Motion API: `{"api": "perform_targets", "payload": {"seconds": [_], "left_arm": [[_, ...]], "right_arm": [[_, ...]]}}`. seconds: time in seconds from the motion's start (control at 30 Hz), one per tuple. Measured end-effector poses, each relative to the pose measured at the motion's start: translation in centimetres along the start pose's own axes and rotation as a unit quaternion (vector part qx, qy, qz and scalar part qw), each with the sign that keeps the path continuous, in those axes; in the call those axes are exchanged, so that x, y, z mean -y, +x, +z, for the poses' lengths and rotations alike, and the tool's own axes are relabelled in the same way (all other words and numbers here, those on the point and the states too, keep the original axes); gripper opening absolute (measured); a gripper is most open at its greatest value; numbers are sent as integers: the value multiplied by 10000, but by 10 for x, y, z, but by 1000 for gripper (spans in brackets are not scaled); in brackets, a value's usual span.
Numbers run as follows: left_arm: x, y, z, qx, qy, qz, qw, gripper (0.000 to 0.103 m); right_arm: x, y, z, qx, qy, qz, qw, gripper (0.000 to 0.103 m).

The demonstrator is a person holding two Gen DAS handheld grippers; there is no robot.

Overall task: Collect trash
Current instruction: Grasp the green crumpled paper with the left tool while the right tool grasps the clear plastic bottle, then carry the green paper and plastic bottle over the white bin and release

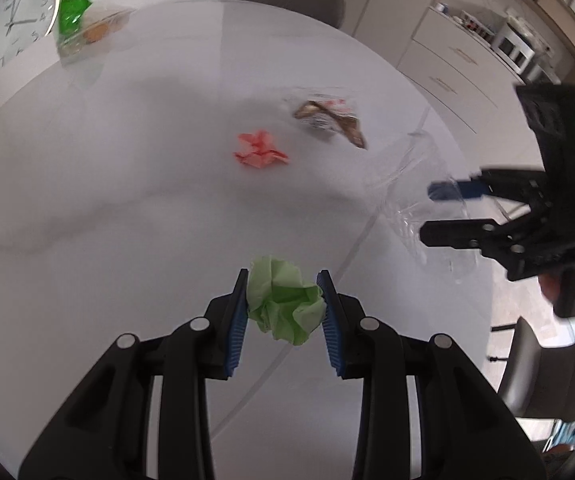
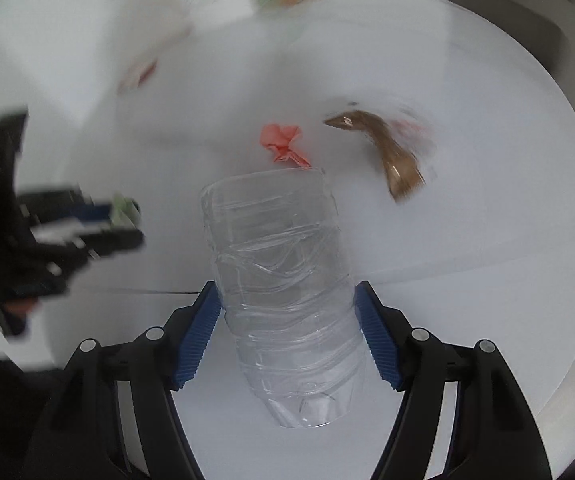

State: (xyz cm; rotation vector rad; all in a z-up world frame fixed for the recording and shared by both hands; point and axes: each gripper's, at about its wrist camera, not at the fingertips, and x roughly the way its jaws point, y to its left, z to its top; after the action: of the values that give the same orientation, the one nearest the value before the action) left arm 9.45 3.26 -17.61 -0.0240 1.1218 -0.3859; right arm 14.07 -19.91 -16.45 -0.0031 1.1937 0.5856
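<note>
The left gripper [image 1: 283,292] is closed on a crumpled green paper ball [image 1: 285,306], with both blue pads pressing its sides. The right gripper [image 2: 287,316] is clamped around a clear plastic bottle [image 2: 283,272], which lies along the fingers with its far end toward 12 o'clock.

I think the bottle is the bigger risk: it is thin, smooth and already crushed, so it may slip or fold more under the pads if the hand turns quickly, and the right view is blurred. The paper ball is light and soft, held only at its middle; a loose grip could let it drop onto the white table [image 1: 107,240].

More trash waits on the table: an orange paper ball [image 1: 259,150] at 12 o'clock from the left gripper, and a clear wrapper with brown content [image 1: 329,118] at about 1 o'clock. A green packet [image 1: 72,12] lies far off at 10 o'clock, near a wall clock [image 1: 11,24].
</note>
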Motion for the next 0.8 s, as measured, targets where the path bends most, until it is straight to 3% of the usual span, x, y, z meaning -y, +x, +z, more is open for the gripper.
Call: {"api": "perform_targets", "payload": {"seconds": [0.17,0.3,0.43,0.63,0.8], "left_arm": [[43,-7,-12,-67,372,-313,9988,33],[85,-6,-25,-207,809,-666,9943,33],[135,-9,-39,-310,1435,-974,9844,33],[195,-13,-53,-386,2140,-1340,9668,33],[236,-12,-64,-466,2570,-1482,9538,33]], "right_arm": [[-8,-52,-73,520,1145,-286,9917,70],[-8,-80,-133,615,1730,-578,9813,70],[-6,-102,-200,568,2201,-964,9690,70],[3,-136,-291,738,3174,-1426,9346,70],[10,-137,-346,721,3701,-1697,9105,70]]}}
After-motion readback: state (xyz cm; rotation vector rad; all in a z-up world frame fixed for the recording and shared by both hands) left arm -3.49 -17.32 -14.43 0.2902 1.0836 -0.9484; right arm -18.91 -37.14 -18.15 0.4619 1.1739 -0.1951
